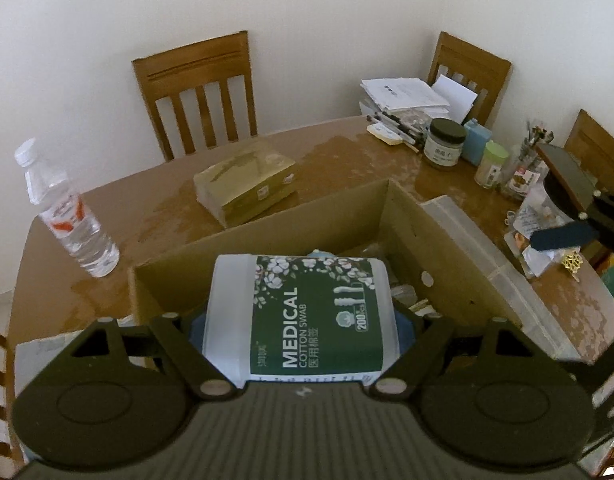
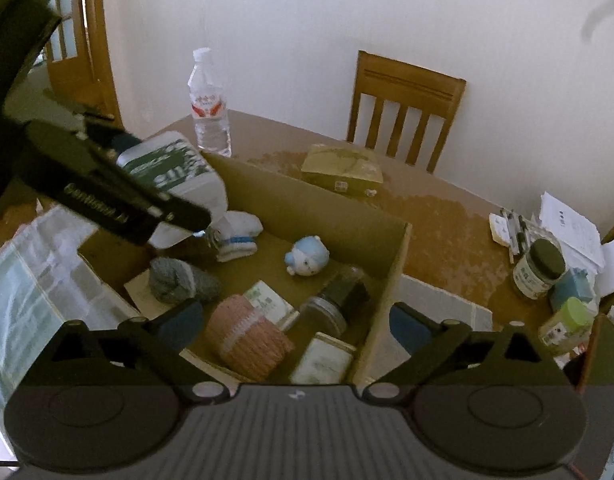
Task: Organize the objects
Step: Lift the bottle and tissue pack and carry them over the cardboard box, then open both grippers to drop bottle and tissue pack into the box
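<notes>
Green-labelled swab tub [image 1: 307,316] gripped in left claw [image 1: 301,332] above cardboard box [image 1: 263,224].

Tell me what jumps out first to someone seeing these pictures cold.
The green-labelled medical cotton swab tub dominates, clamped in the left gripper above the open cardboard box. Inside the box lie a pink knitted roll, a small blue-and-white figure and grey and white socks, while the right gripper hangs open over the box's near edge. A clear water bottle stands on the table beyond the box.
</notes>
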A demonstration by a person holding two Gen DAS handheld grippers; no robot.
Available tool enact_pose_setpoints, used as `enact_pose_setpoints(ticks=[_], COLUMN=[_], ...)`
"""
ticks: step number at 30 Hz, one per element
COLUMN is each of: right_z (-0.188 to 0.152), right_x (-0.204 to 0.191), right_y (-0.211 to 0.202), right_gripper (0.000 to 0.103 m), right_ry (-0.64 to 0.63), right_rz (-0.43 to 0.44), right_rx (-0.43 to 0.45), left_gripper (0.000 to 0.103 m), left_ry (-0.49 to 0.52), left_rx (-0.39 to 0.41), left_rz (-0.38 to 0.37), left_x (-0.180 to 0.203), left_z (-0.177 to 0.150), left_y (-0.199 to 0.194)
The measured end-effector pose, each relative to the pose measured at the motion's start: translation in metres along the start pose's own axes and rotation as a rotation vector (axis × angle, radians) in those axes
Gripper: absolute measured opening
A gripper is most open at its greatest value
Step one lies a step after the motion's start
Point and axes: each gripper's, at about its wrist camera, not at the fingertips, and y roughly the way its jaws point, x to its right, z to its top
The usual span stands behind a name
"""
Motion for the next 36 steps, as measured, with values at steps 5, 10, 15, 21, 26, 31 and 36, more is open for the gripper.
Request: enact_pose_setpoints(ticks=[5, 10, 15, 21, 26, 31, 36], right_z=[-0.007, -0.012, -0.019, -0.024, -0.031, -0.054, -0.081], right_x=[0.008, 0.016, 0.023, 0.025, 0.021, 0.011, -0.001], right_y=[-0.001, -0.003, -0.001, -0.001, -0.008, -0.009, -0.006], right_gripper=[0.102, 0.103, 0.103, 0.103, 0.103, 0.103, 0.103], right_ry=[0.024, 0.053, 0.07, 0.09, 0.107, 0.143, 0.147], right_rz=[-0.006, -0.018, -0.023, -0.027, -0.025, -0.032, -0.013], right_rx=[-0.013, -0.016, -0.029, -0.043, -0.041, -0.054, -0.09], left_gripper=[0.083, 0.094, 0.097, 0.098, 0.101, 0.102, 0.102], left_ry=[0.007, -0.001, 0.02, 0.021, 0.012, 0.0, -0.016], left_rx=[-0.004, 0.016, 0.015, -0.001, 0.024, 0.031, 0.027], left_rz=[-0.014, 0.0, 0.013, 0.029, 0.047, 0.076, 0.09], left_x=[0.007, 0.011, 0.017, 0.019, 0.023, 0.028, 0.035], left_z=[0.012, 0.021, 0.021, 0.014, 0.002, -0.019, -0.045], left_y=[0.019, 0.032, 0.034, 0.024, 0.006, -0.008, -0.022])
